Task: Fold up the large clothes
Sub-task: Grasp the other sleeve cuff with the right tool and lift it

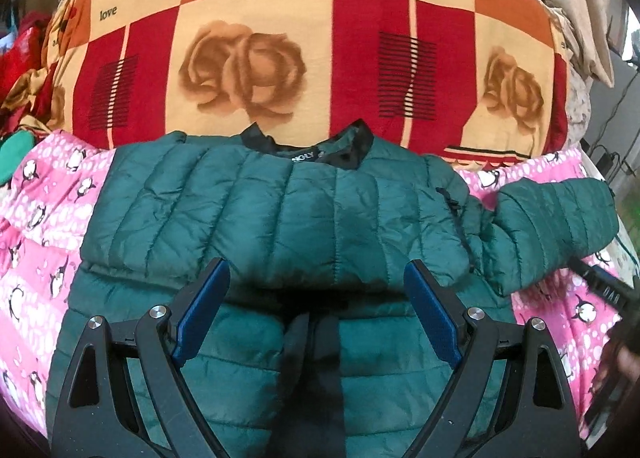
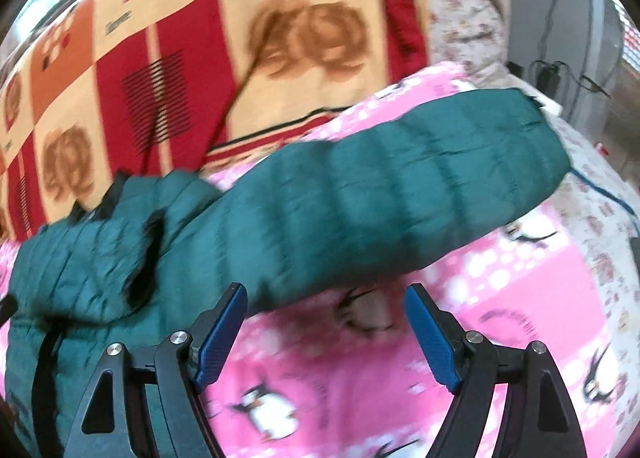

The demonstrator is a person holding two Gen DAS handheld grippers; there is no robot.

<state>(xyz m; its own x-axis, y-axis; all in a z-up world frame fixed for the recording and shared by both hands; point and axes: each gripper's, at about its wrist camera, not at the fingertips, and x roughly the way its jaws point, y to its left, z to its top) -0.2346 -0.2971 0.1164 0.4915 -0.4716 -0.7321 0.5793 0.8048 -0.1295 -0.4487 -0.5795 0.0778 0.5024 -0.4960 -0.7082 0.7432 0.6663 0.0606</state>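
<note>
Left wrist: our left gripper (image 1: 316, 282) hung open over the jacket (image 1: 276, 214), collar away. Right wrist (blurred): our right gripper (image 2: 326, 312) gaped empty just short of the sleeve (image 2: 400, 194), lying crosswise, nearer us there.

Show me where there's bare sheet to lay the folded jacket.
Free: pink penguin sheet below the outstretched sleeve, ahead of the right gripper, and the rose blanket beyond the collar. Crowded: the green jacket fills the middle under the left gripper.
</note>
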